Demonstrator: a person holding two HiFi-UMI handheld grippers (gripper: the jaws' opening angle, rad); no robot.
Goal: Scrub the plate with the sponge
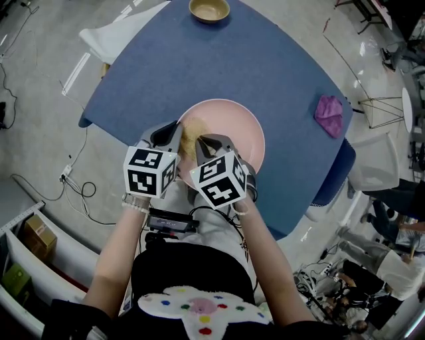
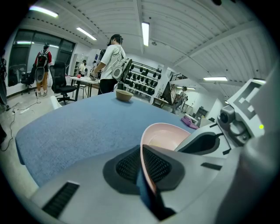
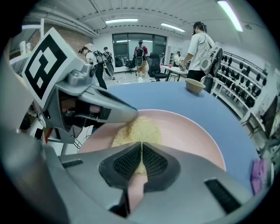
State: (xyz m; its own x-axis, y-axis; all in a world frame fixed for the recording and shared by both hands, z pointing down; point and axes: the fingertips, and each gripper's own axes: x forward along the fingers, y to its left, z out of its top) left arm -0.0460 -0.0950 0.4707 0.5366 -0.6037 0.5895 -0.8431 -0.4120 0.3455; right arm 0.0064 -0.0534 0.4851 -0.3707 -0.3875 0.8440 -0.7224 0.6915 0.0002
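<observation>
Sponge (image 3: 138, 130) pinched in right gripper (image 3: 141, 154) atop plate (image 3: 192, 131); left gripper (image 2: 142, 165) clamped on rim

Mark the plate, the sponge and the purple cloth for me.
plate (image 1: 236, 133): head view, bare inner surface.
sponge (image 3: 140, 129): right gripper view, its top face ahead of the jaws.
purple cloth (image 1: 329, 114): head view, middle of the crumpled cloth.

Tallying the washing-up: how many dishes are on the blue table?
2. The pink plate at the near edge, gripped by the left gripper; the tan bowl at the far edge.
</observation>
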